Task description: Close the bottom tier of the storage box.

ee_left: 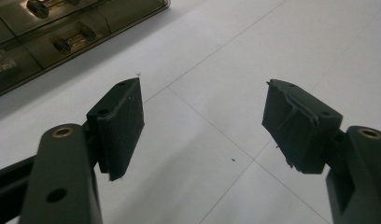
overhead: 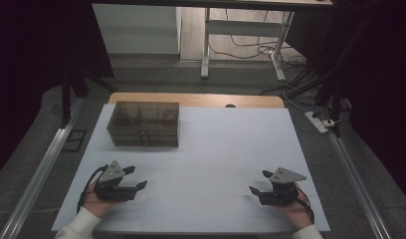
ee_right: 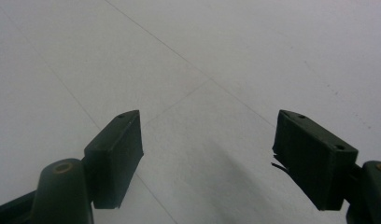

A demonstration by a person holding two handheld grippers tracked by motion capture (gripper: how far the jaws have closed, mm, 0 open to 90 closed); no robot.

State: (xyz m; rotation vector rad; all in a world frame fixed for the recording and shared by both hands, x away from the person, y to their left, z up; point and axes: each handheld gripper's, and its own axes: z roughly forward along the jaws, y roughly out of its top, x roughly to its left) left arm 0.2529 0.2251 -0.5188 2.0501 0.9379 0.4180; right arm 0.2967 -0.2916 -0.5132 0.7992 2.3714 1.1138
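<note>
Both tools are resting released and empty: the left tool [overhead: 135, 178] near the drawer box [overhead: 144, 123], the right tool [overhead: 258, 182] well apart. Drawers shut; work apparently unstarted.

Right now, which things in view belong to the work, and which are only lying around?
Belong to the work:
drawer box
left gripper, open
right gripper, open

Only around:
white table sheet
metal desk frame
floor cables
power strip

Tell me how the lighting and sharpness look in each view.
High view: dim, dark surroundings, white table brightest, drawer box murky. Left gripper view: left gripper sharp, glare on the box's knobs. Right gripper view: right gripper soft-edged, faint shadow beneath.
</note>
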